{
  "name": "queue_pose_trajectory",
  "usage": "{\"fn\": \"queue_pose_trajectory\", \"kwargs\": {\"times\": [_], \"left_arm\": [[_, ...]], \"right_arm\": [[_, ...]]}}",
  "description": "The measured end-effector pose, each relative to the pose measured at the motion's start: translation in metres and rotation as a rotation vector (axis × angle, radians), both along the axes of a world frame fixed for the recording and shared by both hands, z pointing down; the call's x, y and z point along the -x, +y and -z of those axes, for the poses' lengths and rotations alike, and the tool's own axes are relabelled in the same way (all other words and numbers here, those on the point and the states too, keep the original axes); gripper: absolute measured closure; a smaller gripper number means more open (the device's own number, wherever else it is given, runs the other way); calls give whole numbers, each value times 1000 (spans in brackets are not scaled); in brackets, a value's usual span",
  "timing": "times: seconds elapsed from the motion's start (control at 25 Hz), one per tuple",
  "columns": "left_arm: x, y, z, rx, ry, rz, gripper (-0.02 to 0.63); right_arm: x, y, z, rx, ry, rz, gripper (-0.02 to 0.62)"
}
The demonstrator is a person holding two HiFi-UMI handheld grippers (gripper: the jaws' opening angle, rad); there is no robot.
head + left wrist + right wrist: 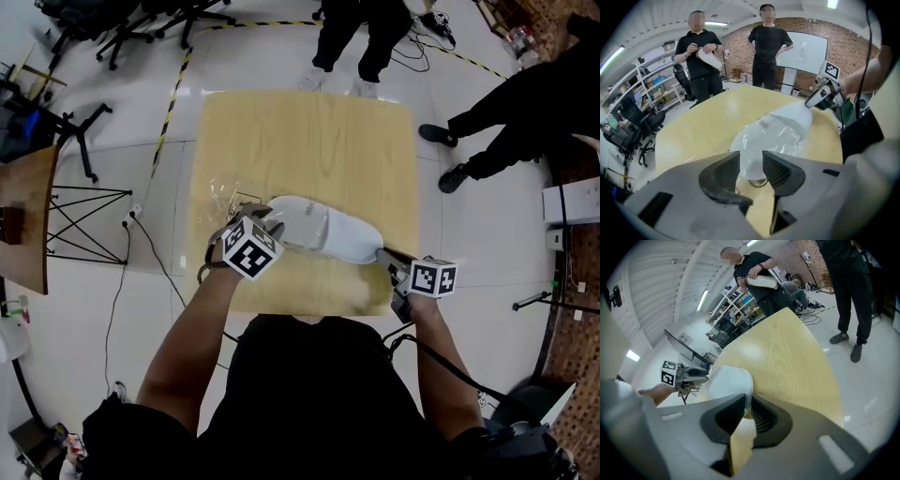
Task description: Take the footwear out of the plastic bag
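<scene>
Pale wood tabletop (309, 141) on a glossy white floor, with two people standing past its far edge. Close to the near edge lies the white shoe (328, 234), partly inside the crinkled plastic bag (759, 140), whose loose end spreads toward the left edge. My left gripper (751, 157) has its jaws wide apart, the bagged end between them but not pinched. My right gripper (746, 401) — jaws nearly together — clamps the shoe's right end.

Probably a research lab or workshop: brick wall (736, 49) and whiteboard (801, 51) at upper centre, stocked shelving (647, 79) and office chairs (633, 126) at left, hazard tape (173, 94) on pale floor (94, 309).
</scene>
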State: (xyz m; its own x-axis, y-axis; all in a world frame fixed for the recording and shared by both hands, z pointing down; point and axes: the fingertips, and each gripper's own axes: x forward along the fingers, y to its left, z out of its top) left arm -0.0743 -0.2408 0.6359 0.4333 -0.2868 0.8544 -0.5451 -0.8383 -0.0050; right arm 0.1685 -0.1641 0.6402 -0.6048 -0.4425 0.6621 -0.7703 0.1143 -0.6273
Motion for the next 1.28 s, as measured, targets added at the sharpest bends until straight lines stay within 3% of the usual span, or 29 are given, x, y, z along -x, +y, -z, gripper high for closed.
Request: {"fn": "queue_pose_trajectory", "kwargs": {"times": [0.24,0.32,0.88,1.08,1.28], "left_arm": [[-14,-2,-17,30,0,12,549],[-11,-5,-19,6,-38,-1,594],[2,-16,-32,-5,-137,23,598],[30,-32,-40,-1,-184,88,599],[77,-59,-37,-22,-239,215,600]], "right_arm": [[4,-2,1,-17,32,3,549],[3,-5,5,-33,37,8,551],[-45,13,19,-30,-45,-15,560],[-52,23,28,-42,-87,-5,563],[-54,36,27,-32,-83,31,565]]}}
